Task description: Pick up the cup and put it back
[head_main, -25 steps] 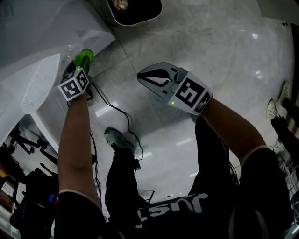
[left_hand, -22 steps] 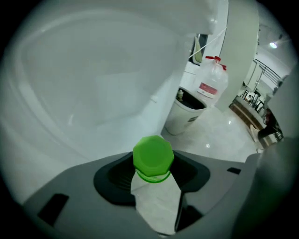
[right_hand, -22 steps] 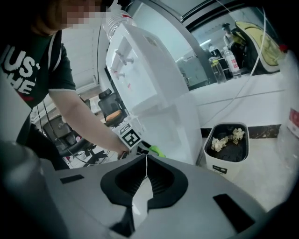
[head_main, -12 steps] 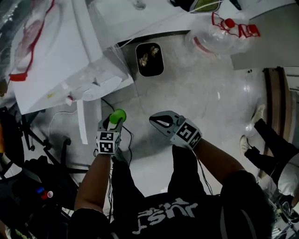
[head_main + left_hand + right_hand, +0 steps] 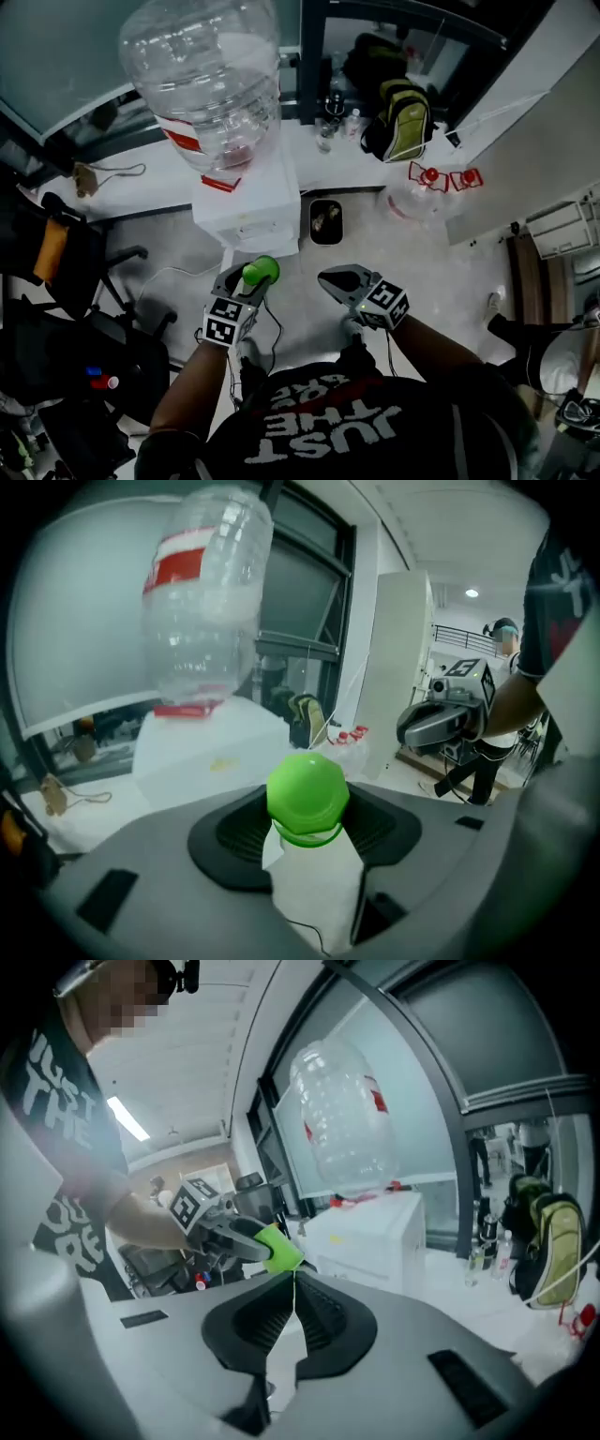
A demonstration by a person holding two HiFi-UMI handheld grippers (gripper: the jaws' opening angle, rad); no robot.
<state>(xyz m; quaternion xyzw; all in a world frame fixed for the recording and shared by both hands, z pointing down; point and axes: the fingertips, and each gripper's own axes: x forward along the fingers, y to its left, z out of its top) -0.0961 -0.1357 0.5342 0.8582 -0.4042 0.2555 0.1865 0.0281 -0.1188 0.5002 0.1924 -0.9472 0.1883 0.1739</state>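
Office chair [image 5: 56, 253]: black, far left, beside the desk.
Desk [image 5: 169, 183]: white, running along the window wall; it carries small bottles [image 5: 328, 131] and a black and green backpack [image 5: 403, 122].
Water dispenser [image 5: 248, 211]: white cabinet standing against the desk, with 1 large clear water bottle [image 5: 206, 75] upended on top; it stands directly ahead of both grippers.
Bin [image 5: 326, 220]: dark, on the floor [image 5: 441, 253], just right of the dispenser.
Spare bottles [image 5: 422, 192]: clear, with red handles, lying on the floor below the backpack.
Cable [image 5: 272, 328]: trailing across the floor under the left gripper.
Bystander [image 5: 525, 333]: legs at the far right edge, well apart from the grippers.
Cup [image 5: 311, 855]: pale body with a bright green lid [image 5: 307, 799]; held in the air above the floor, near the front of the dispenser.
Cup, axis: the long axis runs along the jaws; the lid end points forward, away from the person and toward the dispenser, and the body sits back in the jaws.
Left gripper [image 5: 246, 278]: jaws part-spread and pinching the cup's body, 1 ribbed pad on each side; the lid projects beyond the tips.
Right gripper [image 5: 325, 275]: jaws pressed together, the 2 pads meeting along a thin line, with nothing between them; it hangs just right of the left gripper, apart from the cup.
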